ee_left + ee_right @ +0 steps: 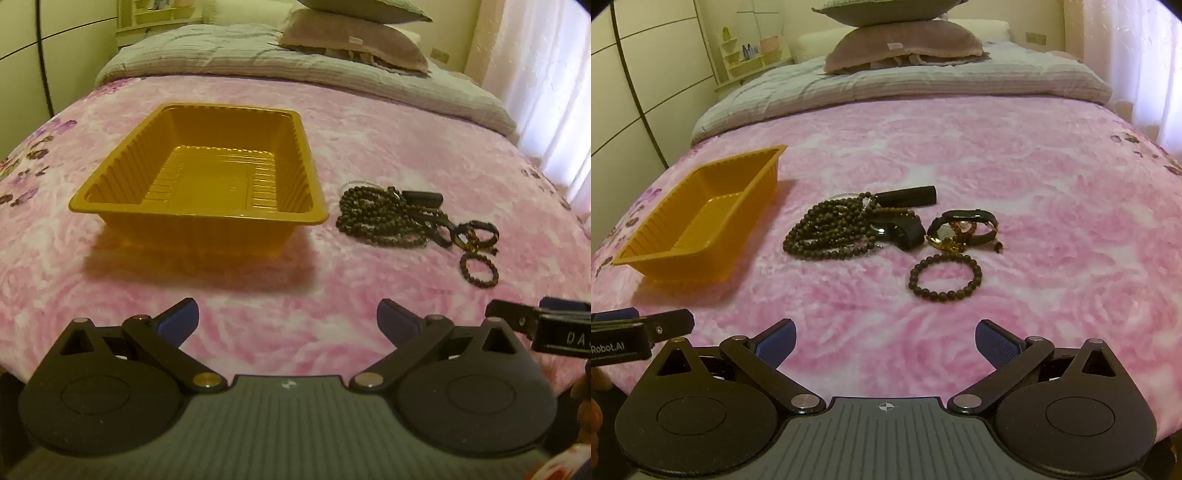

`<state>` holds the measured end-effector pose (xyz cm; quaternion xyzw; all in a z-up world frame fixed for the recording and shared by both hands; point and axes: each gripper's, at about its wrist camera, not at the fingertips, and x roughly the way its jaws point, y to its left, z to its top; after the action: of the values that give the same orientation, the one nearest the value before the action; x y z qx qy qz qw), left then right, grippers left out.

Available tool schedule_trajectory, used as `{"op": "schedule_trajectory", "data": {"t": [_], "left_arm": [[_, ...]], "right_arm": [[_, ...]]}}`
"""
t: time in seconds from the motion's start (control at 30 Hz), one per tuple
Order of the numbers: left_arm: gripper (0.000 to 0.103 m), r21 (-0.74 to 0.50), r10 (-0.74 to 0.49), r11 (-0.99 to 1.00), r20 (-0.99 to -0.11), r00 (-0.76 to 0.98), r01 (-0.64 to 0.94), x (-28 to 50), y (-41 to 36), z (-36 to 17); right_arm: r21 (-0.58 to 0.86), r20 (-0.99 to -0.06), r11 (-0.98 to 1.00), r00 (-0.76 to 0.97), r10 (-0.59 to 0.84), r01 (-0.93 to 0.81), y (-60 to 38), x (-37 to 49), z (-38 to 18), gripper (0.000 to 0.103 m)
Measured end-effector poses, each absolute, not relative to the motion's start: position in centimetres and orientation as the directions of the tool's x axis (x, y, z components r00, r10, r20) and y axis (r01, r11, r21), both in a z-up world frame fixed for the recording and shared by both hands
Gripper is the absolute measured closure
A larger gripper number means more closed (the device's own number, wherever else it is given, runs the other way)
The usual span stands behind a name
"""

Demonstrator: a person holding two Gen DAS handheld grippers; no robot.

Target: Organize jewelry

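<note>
We see the jewelry lying in a loose heap on the pink bed [1034,177]: a long bead strand [827,232] coiled at the left, a black tube [908,196] behind it, a watch [964,229] to the right, and a bead bracelet [945,275] just in front, nearest us. The yellow tray [665,254] sits well to the left of the heap, with nothing inside. Our left gripper [288,321] and right gripper [884,341] hover low over the bed, side by side, fingers [779,339] spread wide and grasping nothing.
</note>
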<state>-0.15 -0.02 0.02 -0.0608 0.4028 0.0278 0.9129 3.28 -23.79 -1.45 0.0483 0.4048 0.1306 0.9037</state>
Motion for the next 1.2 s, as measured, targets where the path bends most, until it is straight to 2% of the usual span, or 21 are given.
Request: {"op": "schedule_trajectory", "data": {"t": [0.13,1.2], "left_arm": [[0.001,-0.141,-0.042,0.986,-0.74,0.671,-0.094,0.0,0.7,0.0],[0.002,-0.125,-0.065,0.991,-0.735,0.675,-0.041,-0.2,-0.5,-0.5]], "right_arm": [[0.193,-0.718,0.96,0.637,0.28,-0.204,-23.6,3.3,-1.3,0.0],[0.196,-0.721,0.959,0.632,0.282,-0.205,-23.4,3.0,-1.8,0.0]]}}
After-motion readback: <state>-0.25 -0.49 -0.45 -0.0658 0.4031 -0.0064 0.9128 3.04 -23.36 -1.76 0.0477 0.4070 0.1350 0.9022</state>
